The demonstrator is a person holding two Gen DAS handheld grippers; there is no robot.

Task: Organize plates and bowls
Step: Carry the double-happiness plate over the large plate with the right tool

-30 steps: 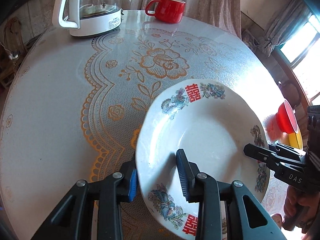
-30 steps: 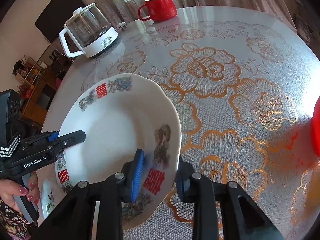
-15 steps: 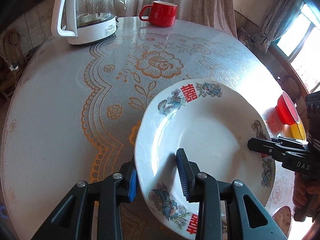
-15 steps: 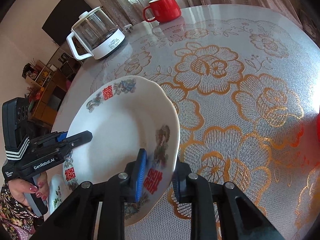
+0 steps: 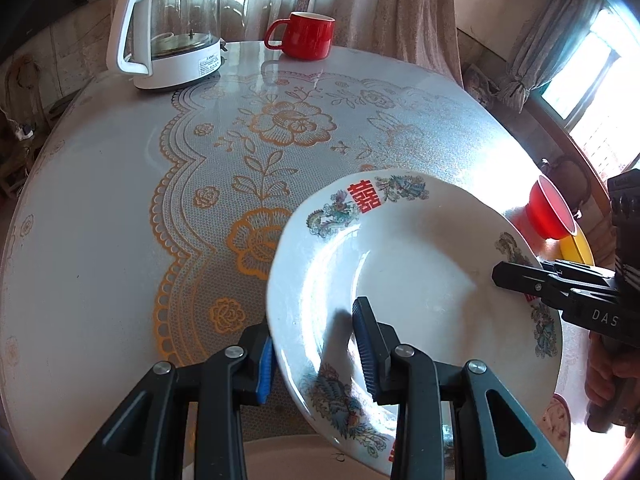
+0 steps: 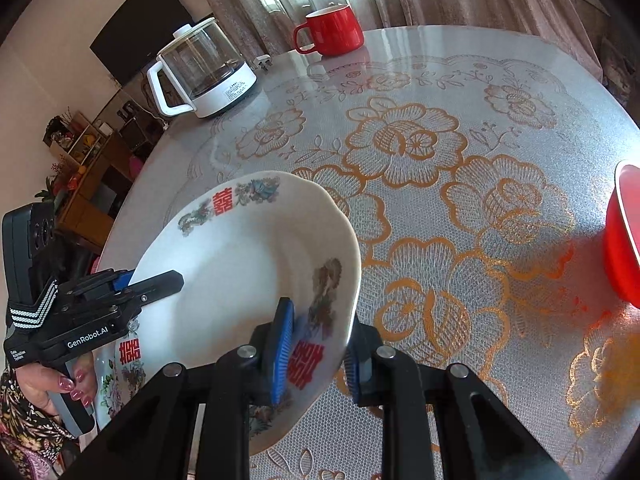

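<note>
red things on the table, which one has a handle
The red mug at the far edge, beside the glass kettle: a loop handle sticks out toward the kettle. The red bowl near the held plate has a plain flared rim and no handle.

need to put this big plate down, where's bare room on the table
Bare cloth lies ahead of the plate, between it and the kettle and red mug; also left of it. Crowded on the right: red bowl, yellow dish. Both tongs, left and right, grip the plate.
</note>
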